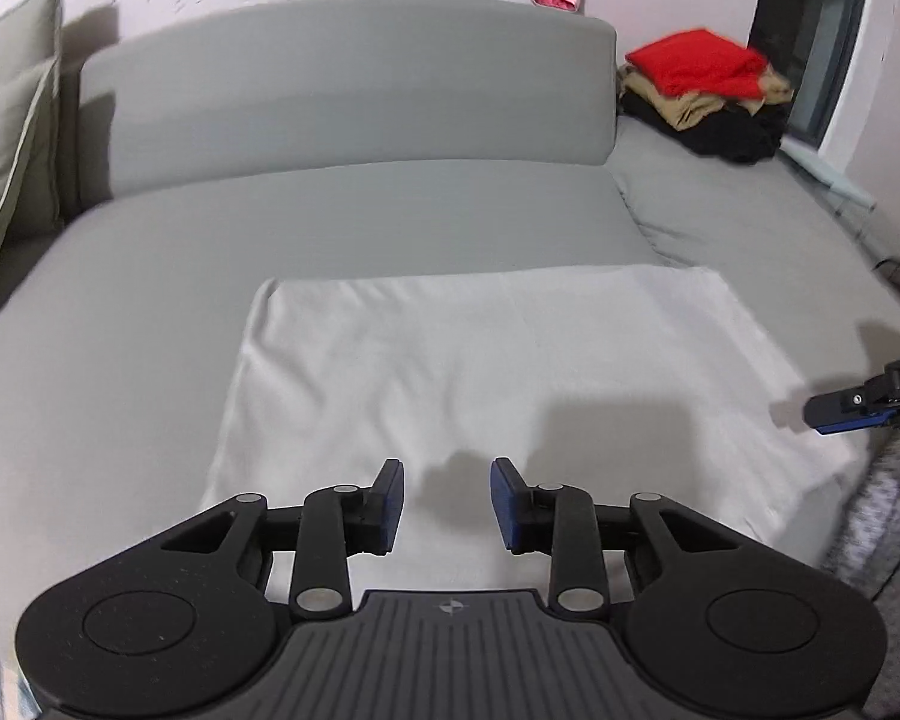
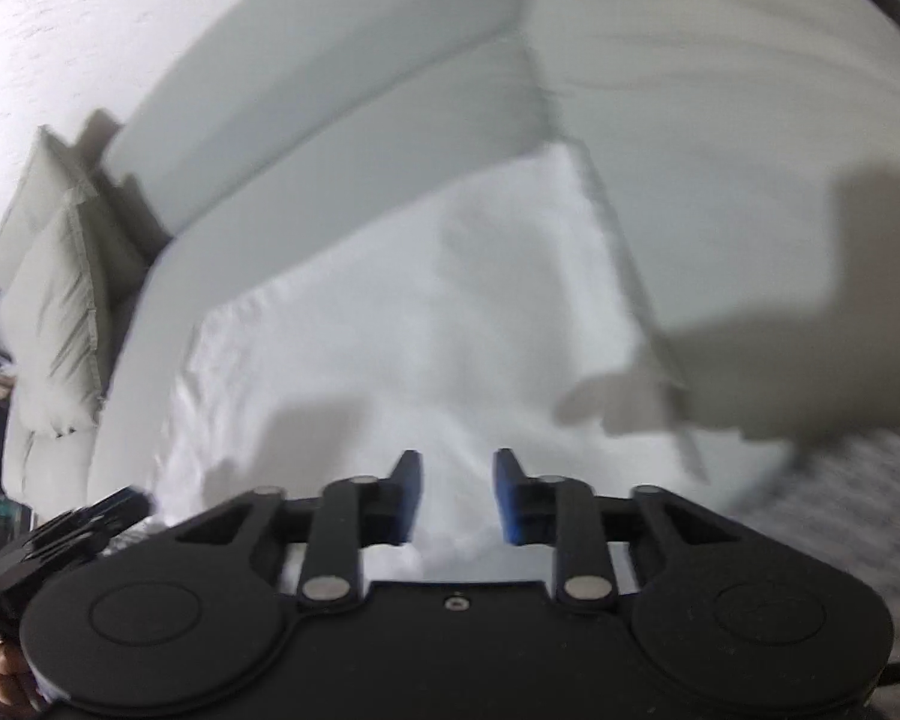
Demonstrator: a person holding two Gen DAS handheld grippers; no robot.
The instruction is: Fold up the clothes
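White garment (image 1: 498, 372) lies folded flat on the grey sofa (image 1: 342, 216); my left tool (image 1: 447, 504) and right tool (image 2: 456, 495) hover over it, both released and empty.

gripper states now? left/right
Left gripper: open, empty, over the white cloth.
Right gripper: open, empty, over the same cloth.

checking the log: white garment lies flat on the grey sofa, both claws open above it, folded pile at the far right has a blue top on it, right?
Not blue: the left wrist view shows the pile topped by a red garment. The rest holds: the white garment lies flat on the grey sofa, left claw and right claw open above it.
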